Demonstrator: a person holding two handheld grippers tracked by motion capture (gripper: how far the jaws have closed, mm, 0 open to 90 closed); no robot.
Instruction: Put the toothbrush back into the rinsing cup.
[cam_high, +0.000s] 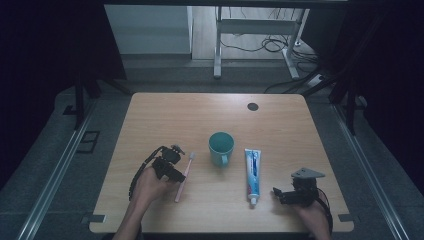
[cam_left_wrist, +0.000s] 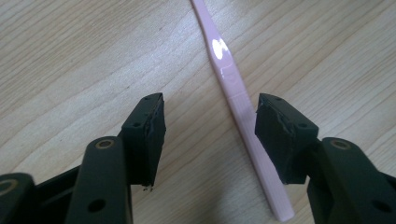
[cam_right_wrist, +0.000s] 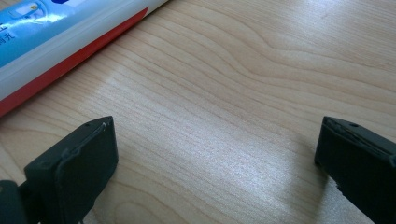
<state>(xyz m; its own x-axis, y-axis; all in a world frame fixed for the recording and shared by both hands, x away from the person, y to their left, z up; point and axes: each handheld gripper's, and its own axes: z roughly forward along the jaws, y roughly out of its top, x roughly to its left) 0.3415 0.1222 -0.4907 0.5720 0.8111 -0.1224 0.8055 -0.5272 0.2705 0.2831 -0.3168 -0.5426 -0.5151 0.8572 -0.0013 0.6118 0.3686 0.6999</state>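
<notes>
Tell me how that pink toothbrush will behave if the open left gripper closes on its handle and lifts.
The toothbrush looks like thin rigid plastic, so it should probably stay straight and feel light. Its glossy handle may slip or twist between the jaws of the left gripper. Lying flat on the table, it seems more likely to slide than roll if nudged.

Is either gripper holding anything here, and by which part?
Nothing is held. The left gripper is open, straddling the pink toothbrush handle; the right gripper is open over bare table.
</notes>
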